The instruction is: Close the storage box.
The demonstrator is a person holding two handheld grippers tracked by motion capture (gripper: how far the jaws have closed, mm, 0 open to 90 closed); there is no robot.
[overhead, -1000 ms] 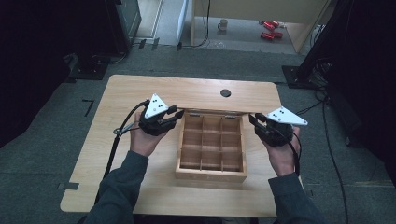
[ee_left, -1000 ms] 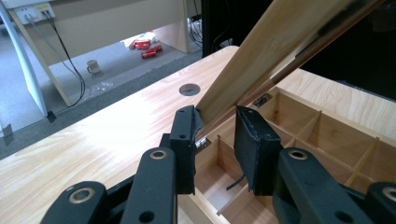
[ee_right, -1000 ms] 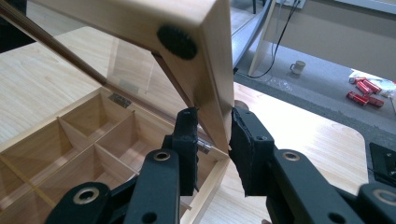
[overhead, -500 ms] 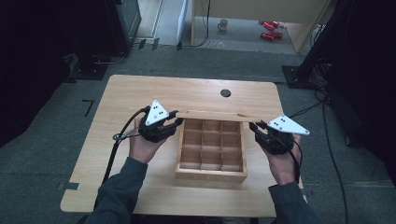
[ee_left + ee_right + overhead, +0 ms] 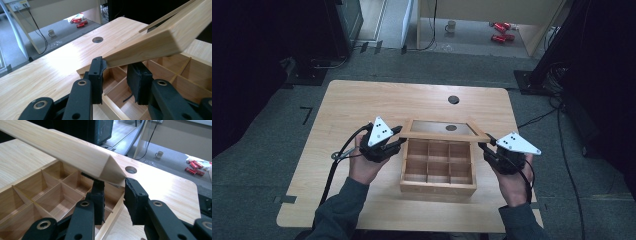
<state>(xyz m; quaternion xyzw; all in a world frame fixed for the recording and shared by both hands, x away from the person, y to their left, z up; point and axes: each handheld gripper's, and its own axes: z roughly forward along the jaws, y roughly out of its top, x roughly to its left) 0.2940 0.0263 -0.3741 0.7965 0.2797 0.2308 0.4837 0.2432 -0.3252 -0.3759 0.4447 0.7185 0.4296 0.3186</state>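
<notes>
A person sat at a table with a handheld gripper in each hand, forearms entering from the near edge. Between the hands stood an open wooden box (image 5: 438,167), divided into nine square compartments, all of them bare. Its lid (image 5: 444,131), a wooden frame around a clear pane, was hinged at the far side and stood partly raised, tilted over the box.

The left gripper (image 5: 398,141) met the lid's left front corner and the right gripper (image 5: 484,145) met its right front corner. In the left gripper view, the jaws were spread, one fingertip (image 5: 98,67) touching the underside of the lid's edge (image 5: 147,47). In the right gripper view, the jaws were likewise apart beneath the corner of the lid (image 5: 82,153); neither pair seemed to pinch the wood, though the contact was partly hidden.

As a judgement, the lid stood about midway (whether it was being opened or closed cannot be read from this moment), so the rest of its swing remained.

The table (image 5: 362,102) was pale wood with rounded corners and a round cable hole (image 5: 453,99) toward the back. Beyond it lay grey carpet, dark equipment at both sides, and farther off a mug (image 5: 451,26) and red objects (image 5: 500,31) on the floor by a light wooden desk.
</notes>
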